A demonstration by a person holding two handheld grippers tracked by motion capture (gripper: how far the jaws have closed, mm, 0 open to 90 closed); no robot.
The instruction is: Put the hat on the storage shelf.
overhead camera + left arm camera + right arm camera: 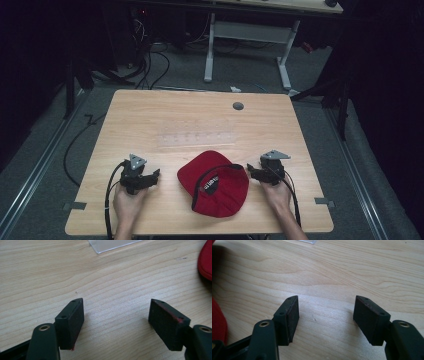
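High view: red cap (pixel 214 184) lies on the table (pixel 150 120) near its front edge, midway between your two grippers. Left gripper (pixel 156 175) sits left of the cap, well apart; right gripper (pixel 250 171) just beside the cap's right edge. Both have jaws spread wide, holding nothing, bare wood between the pads. Clear plastic sheet (pixel 196 139) lies just behind the cap. Probably the approach step: bring both in low, level with the cap, take the rim fabric from opposite sides, close evenly, and don't snag the sheet.
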